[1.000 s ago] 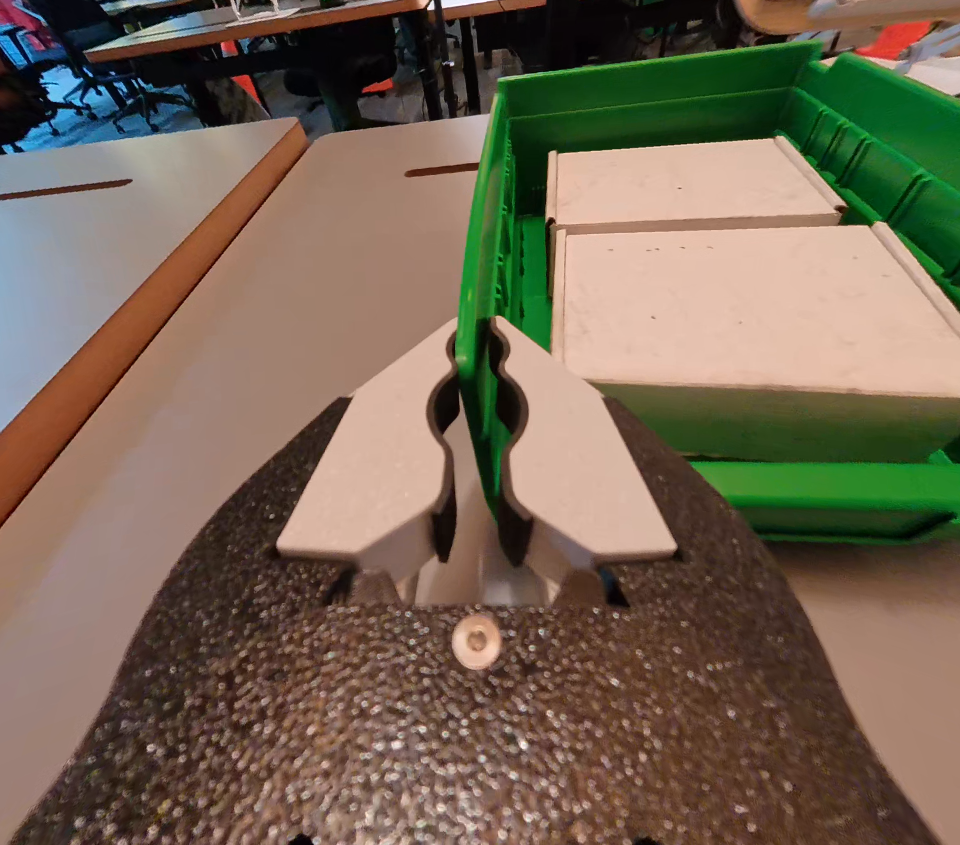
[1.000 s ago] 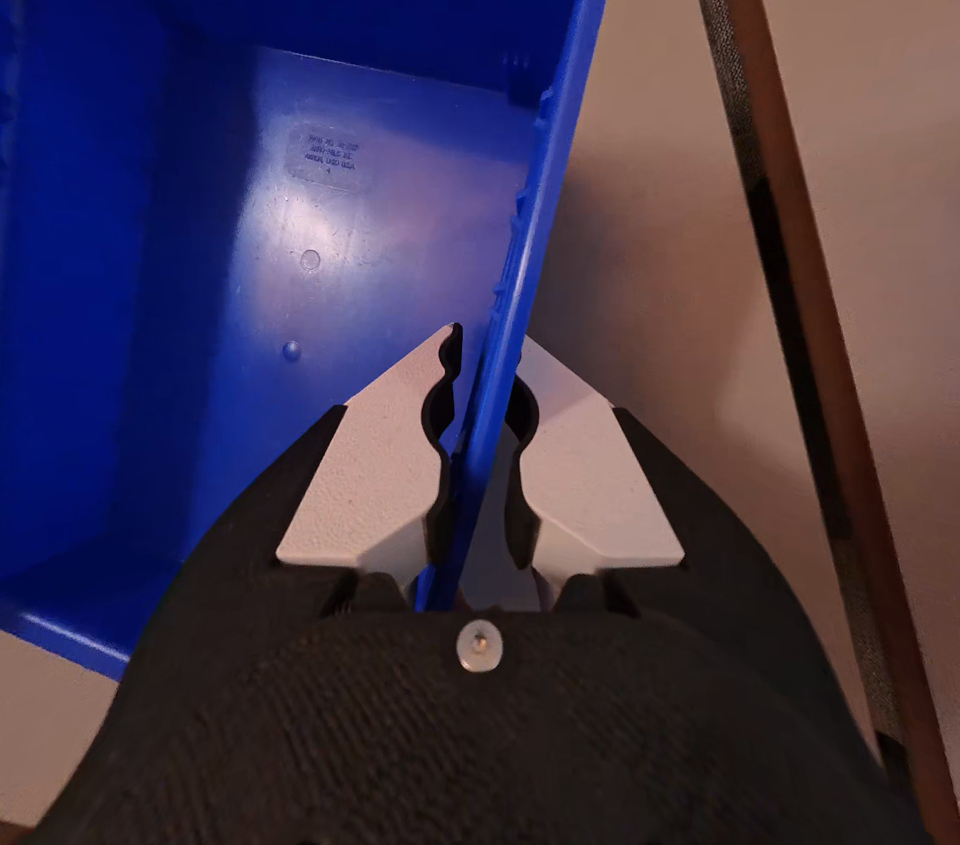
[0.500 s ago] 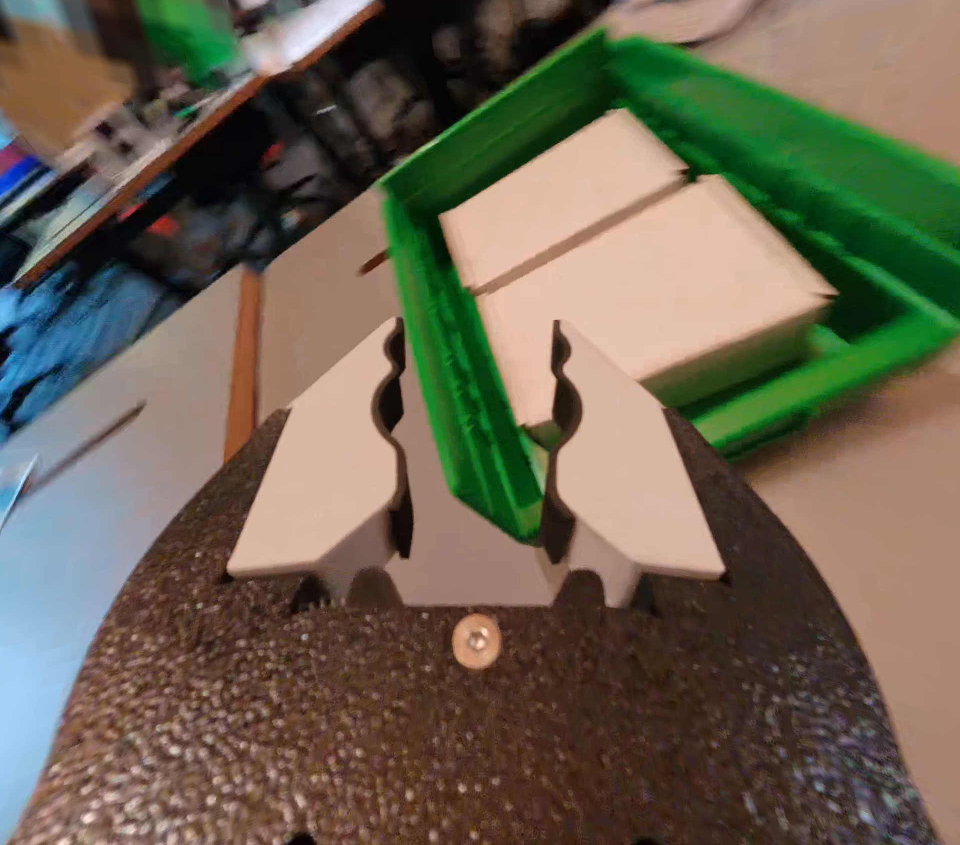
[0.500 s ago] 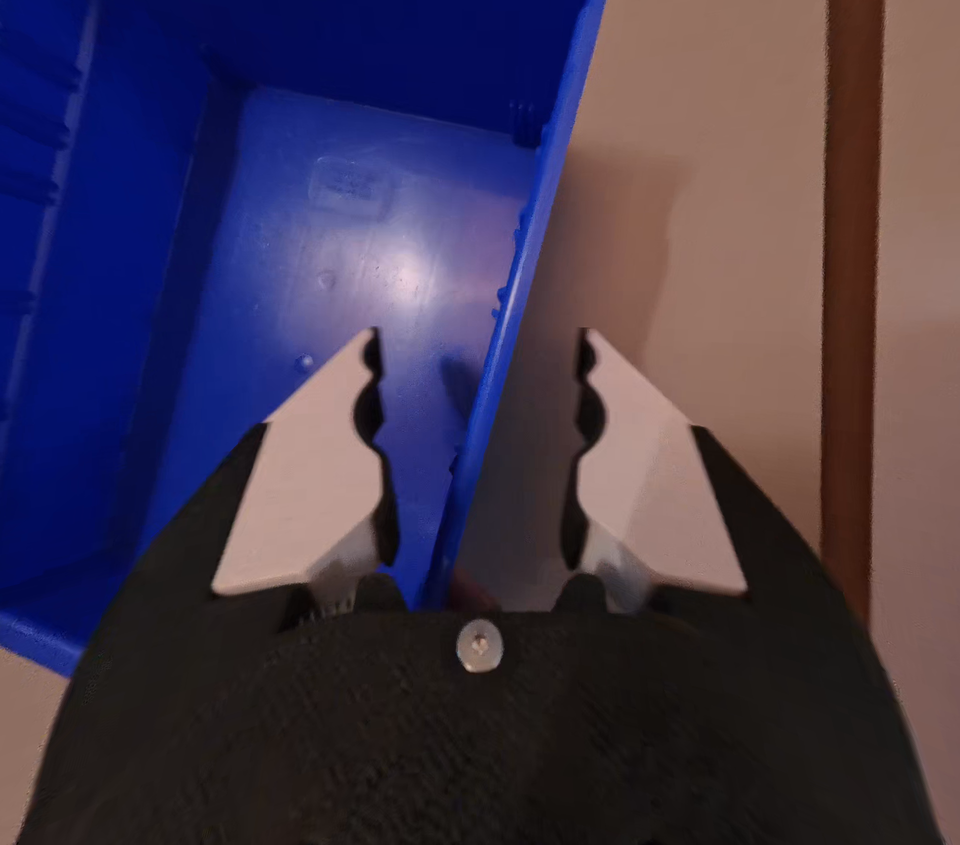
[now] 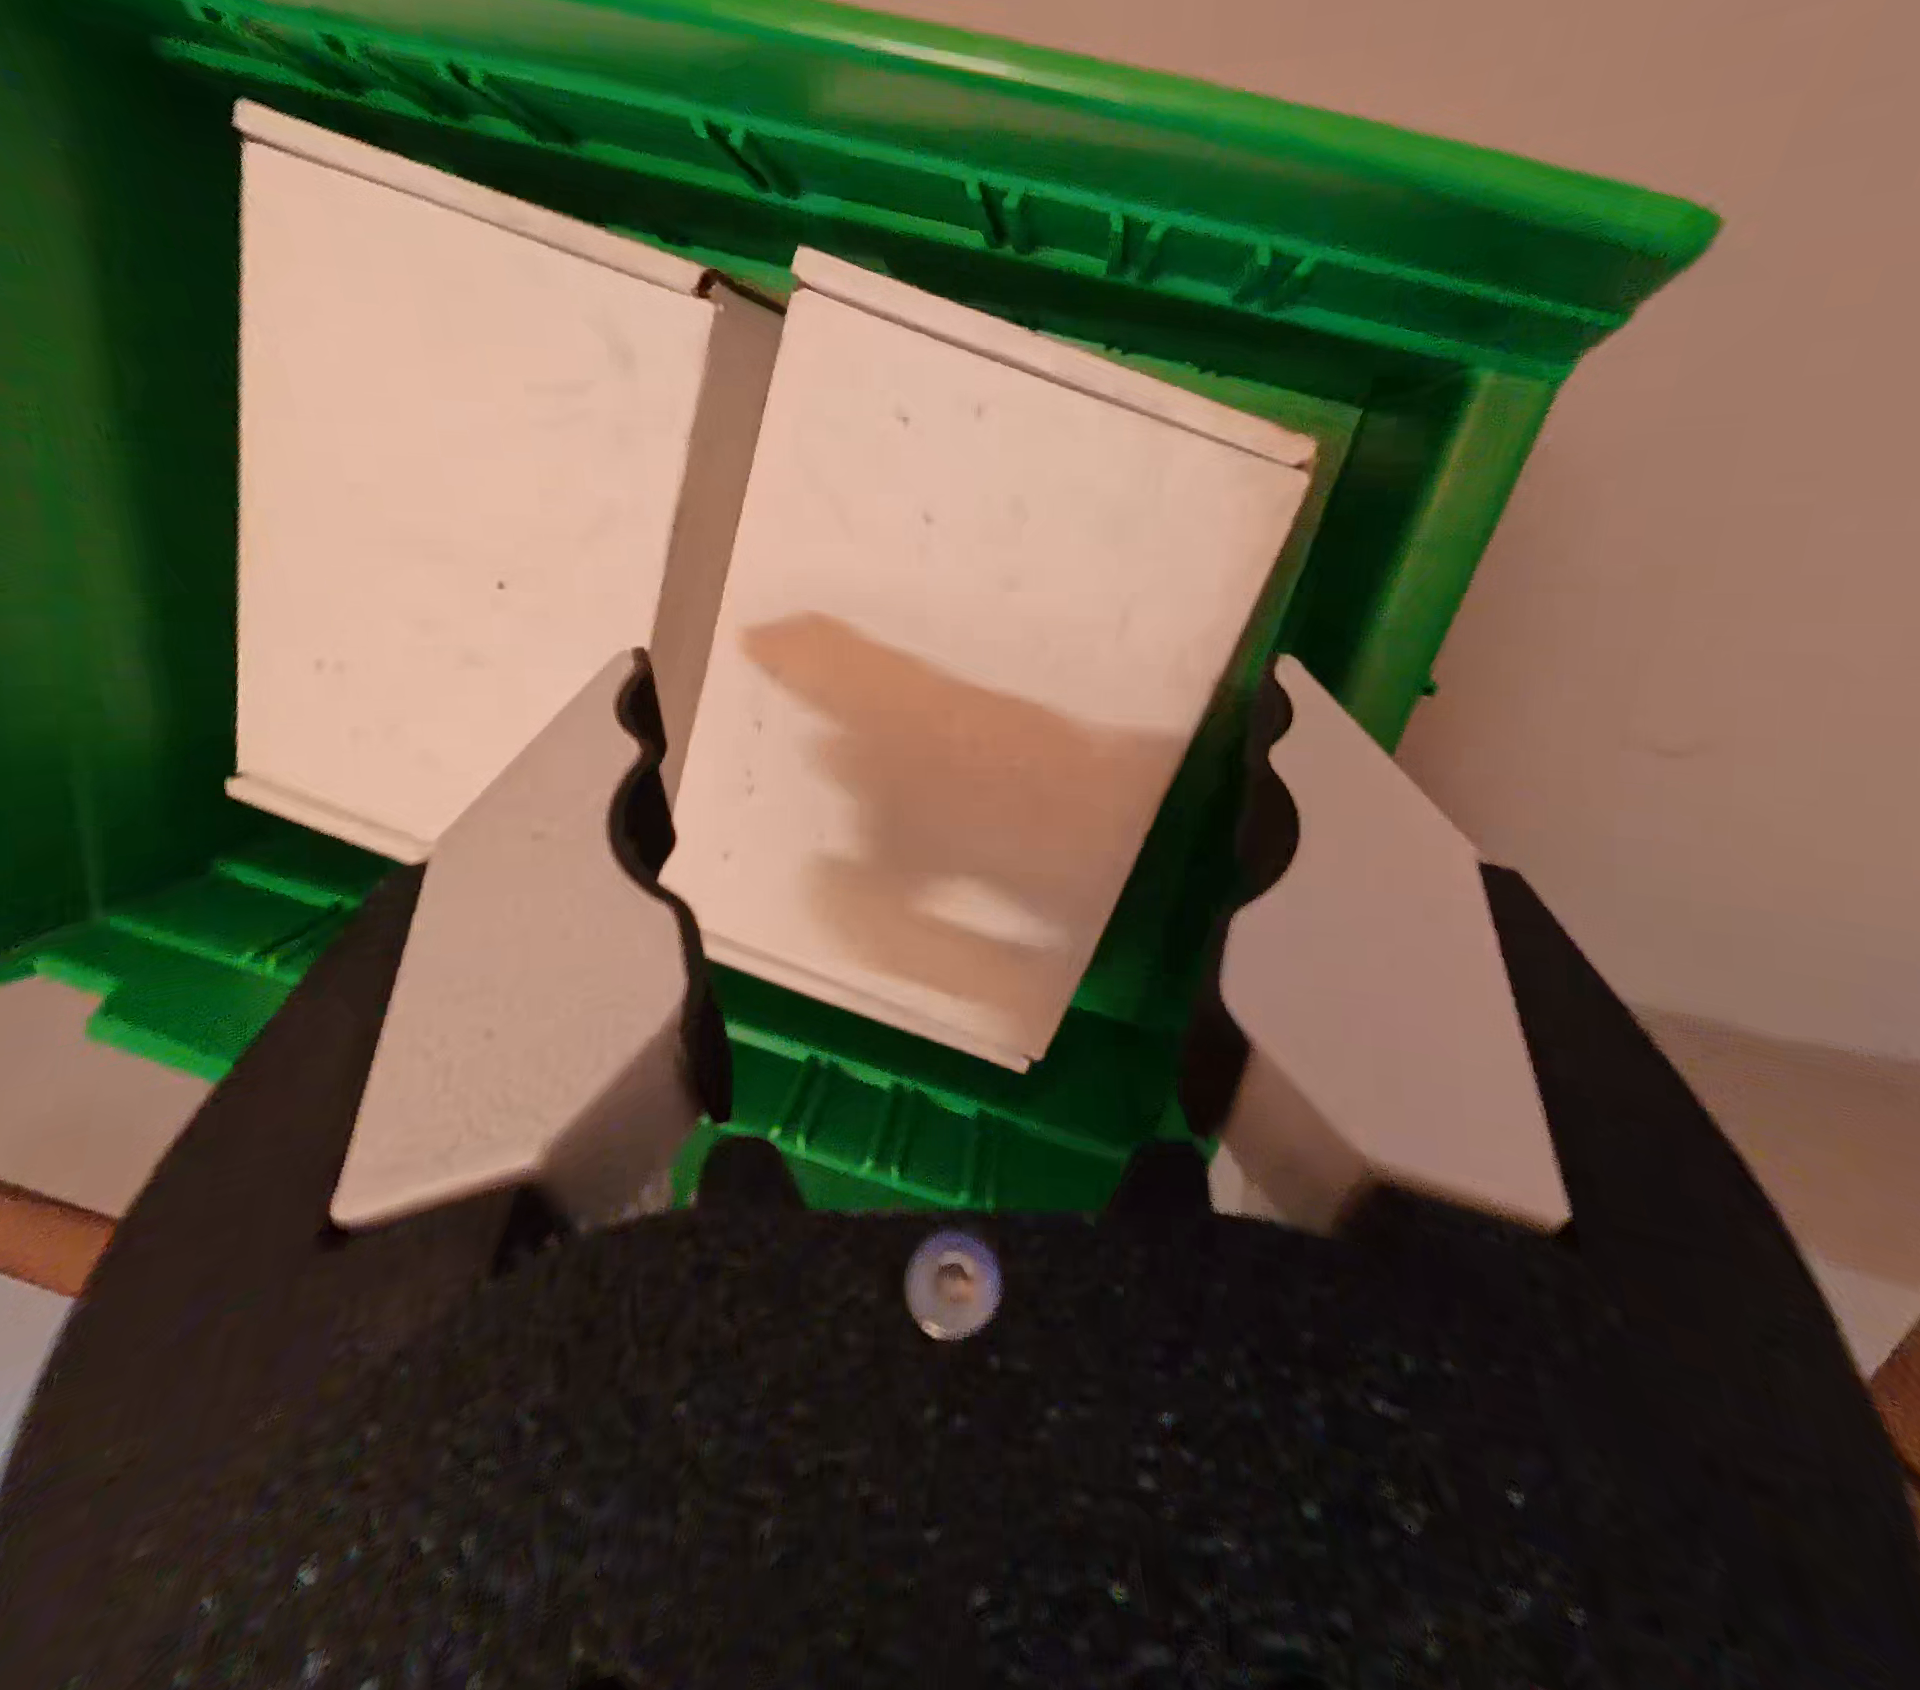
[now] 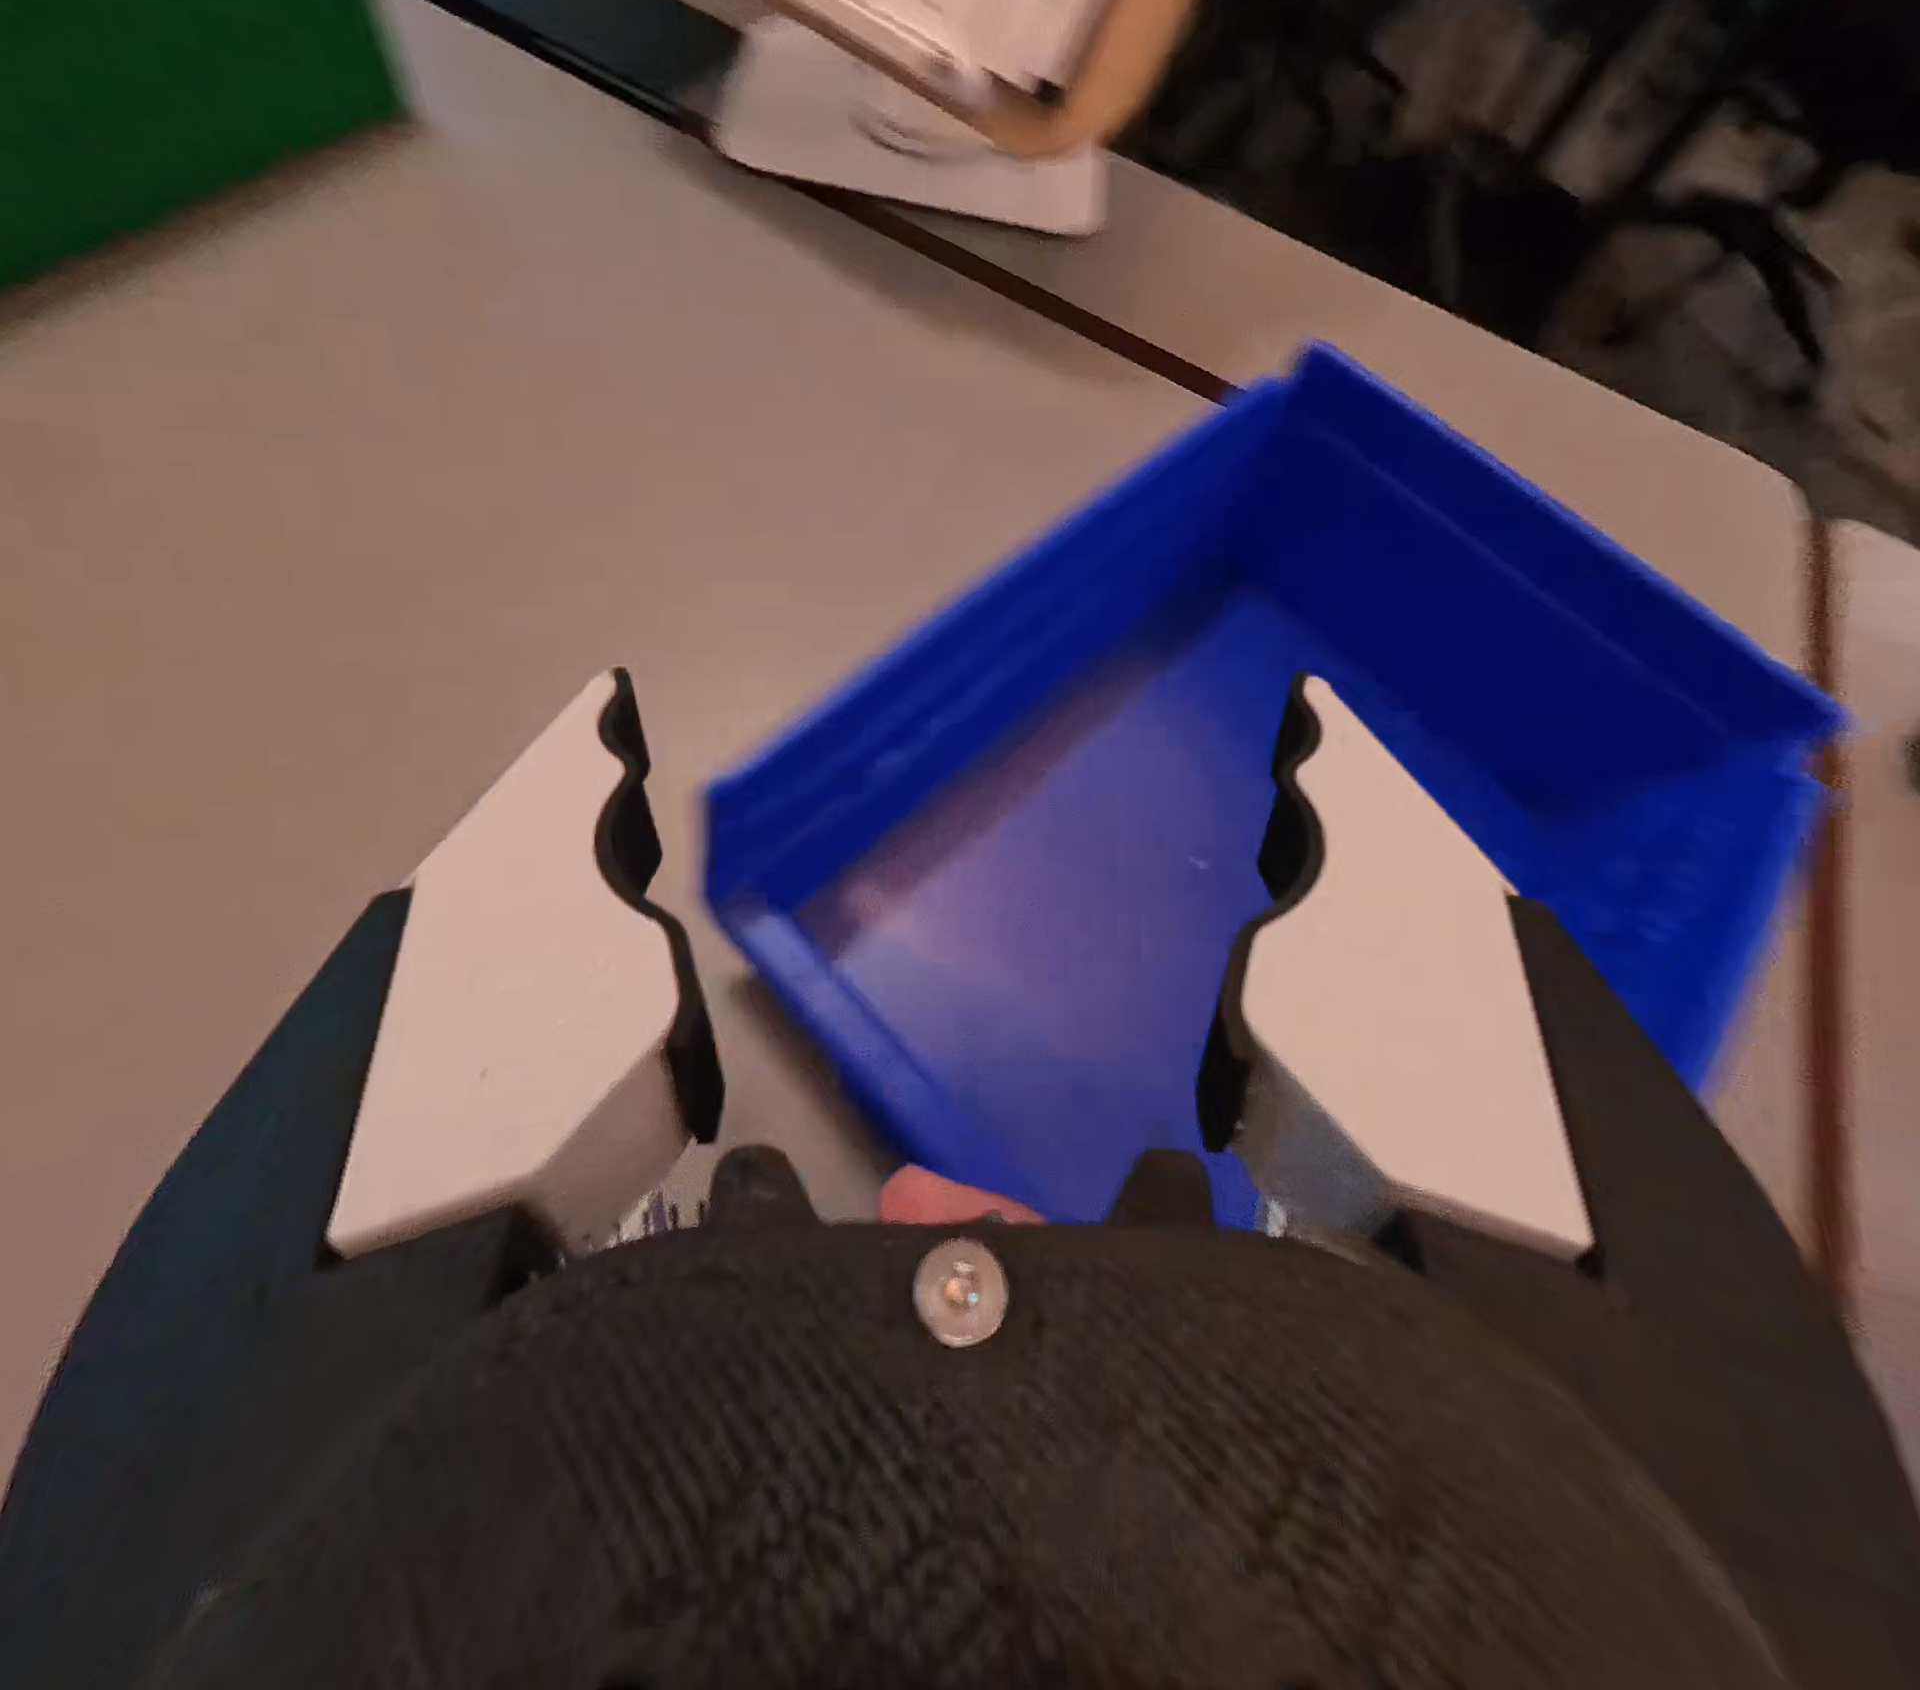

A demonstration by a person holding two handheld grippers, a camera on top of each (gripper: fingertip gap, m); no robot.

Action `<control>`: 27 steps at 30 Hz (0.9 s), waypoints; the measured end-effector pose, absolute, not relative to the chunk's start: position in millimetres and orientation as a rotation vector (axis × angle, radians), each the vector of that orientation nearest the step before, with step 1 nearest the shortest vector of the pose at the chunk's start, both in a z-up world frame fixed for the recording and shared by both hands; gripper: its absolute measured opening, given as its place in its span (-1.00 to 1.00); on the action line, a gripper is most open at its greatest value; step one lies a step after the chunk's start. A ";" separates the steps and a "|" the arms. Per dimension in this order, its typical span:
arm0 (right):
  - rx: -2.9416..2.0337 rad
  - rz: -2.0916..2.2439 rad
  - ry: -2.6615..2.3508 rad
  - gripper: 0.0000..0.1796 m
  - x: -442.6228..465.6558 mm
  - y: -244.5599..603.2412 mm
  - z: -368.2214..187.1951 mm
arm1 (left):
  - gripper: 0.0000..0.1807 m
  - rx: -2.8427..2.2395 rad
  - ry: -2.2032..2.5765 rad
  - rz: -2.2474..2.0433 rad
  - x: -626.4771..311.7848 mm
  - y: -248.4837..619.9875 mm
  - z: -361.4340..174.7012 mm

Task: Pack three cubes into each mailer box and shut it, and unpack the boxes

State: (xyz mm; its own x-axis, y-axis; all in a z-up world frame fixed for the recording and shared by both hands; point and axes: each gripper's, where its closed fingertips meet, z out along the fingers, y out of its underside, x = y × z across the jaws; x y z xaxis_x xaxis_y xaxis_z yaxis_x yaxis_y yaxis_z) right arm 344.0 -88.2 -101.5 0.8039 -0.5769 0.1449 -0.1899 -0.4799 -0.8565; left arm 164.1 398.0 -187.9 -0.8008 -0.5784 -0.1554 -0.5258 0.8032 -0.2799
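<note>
Your left hand-held gripper [image 5: 956, 871], spread wide, hovers over the nearer of two closed white mailer boxes [image 5: 966, 601] inside the green bin [image 5: 1039, 134]. Your right hand-held gripper [image 6: 956, 902], also spread, overlooks an empty blue bin [image 6: 1403, 601] on the counter [image 6: 416, 445].

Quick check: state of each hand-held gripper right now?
Left hand-held gripper: open, straddling a white mailer box, not gripping.
Right hand-held gripper: open, empty, above the blue bin.
</note>
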 end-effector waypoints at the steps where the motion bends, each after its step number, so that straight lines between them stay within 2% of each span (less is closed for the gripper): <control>1: -2.031 -0.478 0.507 0.32 325.7 -75.6 -103.1 | 0.23 -0.849 2.780 -0.306 165.3 397.2 -192.3; 6: -2.006 -0.328 0.314 0.33 269.8 -40.0 -124.8 | 0.26 -0.880 2.894 -0.179 160.0 406.4 -214.4; 20: -2.052 -0.308 0.306 0.32 267.0 -35.1 -148.3 | 0.56 -0.788 3.019 0.222 154.5 425.2 -253.8; 27: -2.074 -0.340 0.314 0.31 270.6 -40.0 -153.9 | 0.52 -0.776 3.039 0.336 152.5 429.6 -250.7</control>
State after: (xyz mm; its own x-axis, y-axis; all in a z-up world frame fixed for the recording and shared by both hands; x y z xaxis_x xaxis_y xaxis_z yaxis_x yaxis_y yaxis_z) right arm 270.6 -40.0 -153.9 0.9276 -0.3561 0.1127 -0.0840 -0.4930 -0.8660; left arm 152.5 429.6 -250.7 -0.8790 -0.4751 -0.0405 -0.4725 0.8564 0.2083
